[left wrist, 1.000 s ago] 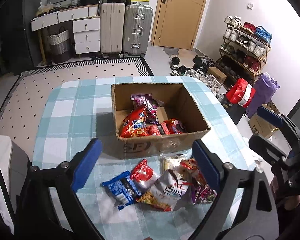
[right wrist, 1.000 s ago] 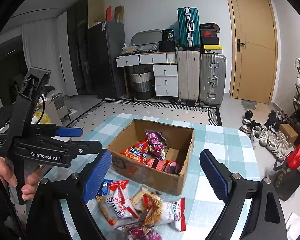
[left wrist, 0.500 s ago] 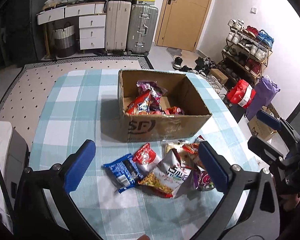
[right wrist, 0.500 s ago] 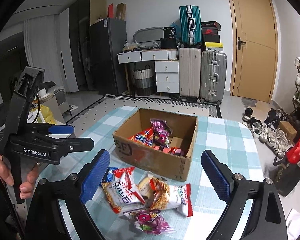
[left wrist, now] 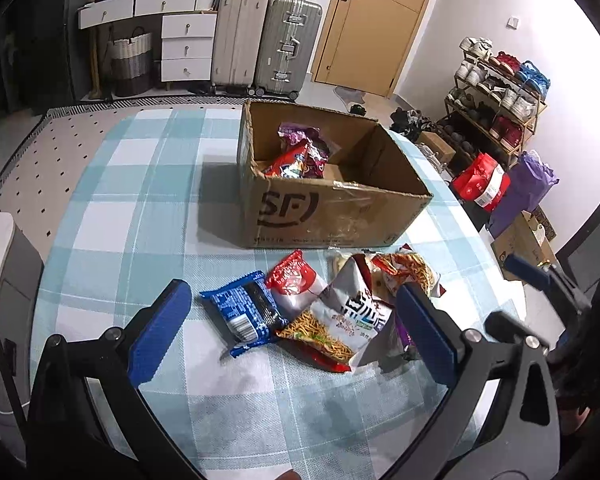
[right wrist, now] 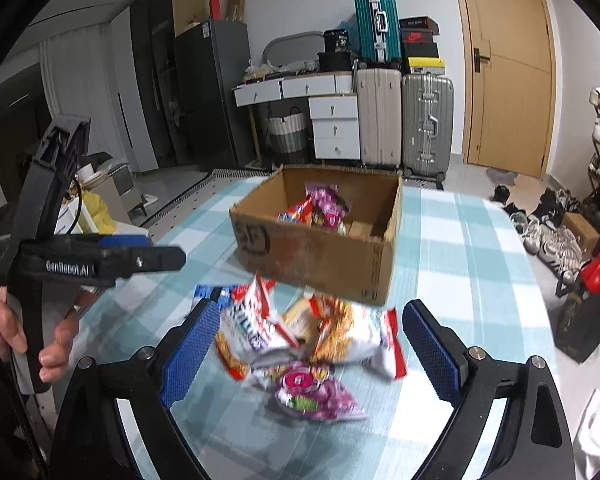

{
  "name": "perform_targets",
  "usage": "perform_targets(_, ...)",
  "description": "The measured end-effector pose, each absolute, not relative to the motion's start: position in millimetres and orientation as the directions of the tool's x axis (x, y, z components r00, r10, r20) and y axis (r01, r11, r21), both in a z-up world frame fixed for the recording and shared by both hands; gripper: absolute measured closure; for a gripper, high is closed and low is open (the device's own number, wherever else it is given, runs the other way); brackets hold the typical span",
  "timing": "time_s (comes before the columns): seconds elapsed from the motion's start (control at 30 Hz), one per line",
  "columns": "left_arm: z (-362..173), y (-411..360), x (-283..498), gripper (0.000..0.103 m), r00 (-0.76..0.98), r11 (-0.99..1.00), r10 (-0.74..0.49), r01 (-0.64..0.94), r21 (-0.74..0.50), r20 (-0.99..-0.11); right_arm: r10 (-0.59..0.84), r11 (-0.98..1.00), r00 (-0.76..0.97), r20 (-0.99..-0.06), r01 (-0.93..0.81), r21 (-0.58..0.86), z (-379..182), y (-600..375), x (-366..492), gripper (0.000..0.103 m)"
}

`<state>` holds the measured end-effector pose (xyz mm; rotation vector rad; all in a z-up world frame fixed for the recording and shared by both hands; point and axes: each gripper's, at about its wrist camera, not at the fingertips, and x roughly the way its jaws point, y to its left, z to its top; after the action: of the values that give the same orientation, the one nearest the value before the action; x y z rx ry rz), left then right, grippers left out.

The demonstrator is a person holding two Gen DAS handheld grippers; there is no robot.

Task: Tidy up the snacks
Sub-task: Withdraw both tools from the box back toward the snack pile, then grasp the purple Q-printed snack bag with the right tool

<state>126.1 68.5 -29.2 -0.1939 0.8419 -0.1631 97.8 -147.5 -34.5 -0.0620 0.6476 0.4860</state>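
A cardboard box (left wrist: 324,216) (right wrist: 316,256) stands on the checked table and holds several snack bags (left wrist: 300,156). In front of it lies a pile of loose bags: a blue packet (left wrist: 240,312), a red and white packet (left wrist: 294,280), a silver noodle bag (left wrist: 340,320) and a pink bag (right wrist: 312,392). My left gripper (left wrist: 288,332) is open and empty, low over the pile. My right gripper (right wrist: 304,344) is open and empty, also hanging over the pile from the other side.
The table has a blue and white checked cloth (left wrist: 140,184). Suitcases (left wrist: 268,40) and white drawers (left wrist: 186,48) stand at the far wall by a wooden door (left wrist: 372,28). A shoe rack (left wrist: 496,96) and bags (left wrist: 480,184) are at the right.
Both grippers have come down and closer to the pile of loose bags in front of the box. Both stay open and empty. The bags have not moved.
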Motion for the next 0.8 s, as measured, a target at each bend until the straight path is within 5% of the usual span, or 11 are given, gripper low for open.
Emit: perform_targets(0.8, -93, 64, 122, 0.001, 0.577, 0.964, -0.244, 0.055, -0.262, -0.779, 0.447, 0.869, 0.581, -0.68, -0.462, 0.176, -115, -149, 104, 0.009)
